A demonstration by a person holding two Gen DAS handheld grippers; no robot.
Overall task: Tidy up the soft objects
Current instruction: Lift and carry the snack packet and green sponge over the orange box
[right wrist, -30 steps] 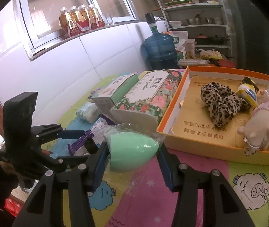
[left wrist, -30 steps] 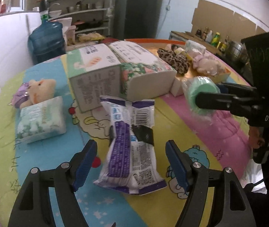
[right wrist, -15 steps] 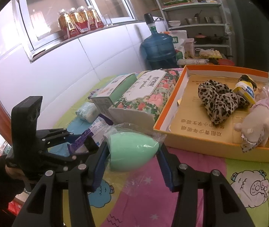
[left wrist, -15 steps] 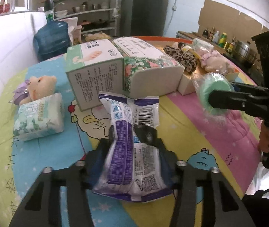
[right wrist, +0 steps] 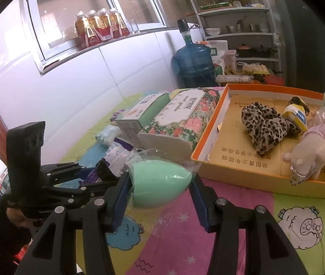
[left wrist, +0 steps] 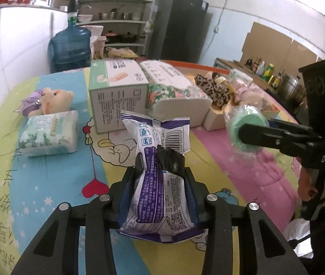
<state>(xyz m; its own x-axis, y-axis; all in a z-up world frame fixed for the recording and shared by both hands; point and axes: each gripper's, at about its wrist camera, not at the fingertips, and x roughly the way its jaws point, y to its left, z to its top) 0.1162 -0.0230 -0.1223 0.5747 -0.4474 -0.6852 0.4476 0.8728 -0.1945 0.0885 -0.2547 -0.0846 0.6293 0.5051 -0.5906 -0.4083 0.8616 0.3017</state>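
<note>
Purple-and-white wipes packet [left wrist: 158,178] pinched between the blue pads of the left gripper [left wrist: 160,197], its sides squeezed in, lifted just above the cartoon-print tablecloth [left wrist: 55,183]. Right gripper [right wrist: 160,183] clamps a mint-green egg-shaped sponge [right wrist: 160,185] (wrapped in clear plastic), pointed end toward the right finger, held above the pink stripe of the cloth, near the orange tray [right wrist: 238,171]. Tray holds a leopard-print cloth [right wrist: 263,126], a small yellow-and-blue bottle [right wrist: 295,114] and a pale plush toy [right wrist: 311,158] lying against the near wall. Beside the tray's left wall: floral tissue pack [left wrist: 176,91], touching a green-and-white box [left wrist: 116,96]. Left of those, a small tissue pack [left wrist: 50,135] with a cream plush bear [left wrist: 52,98] just behind it. Blue water jug [left wrist: 71,45] stands beyond the table.
</note>
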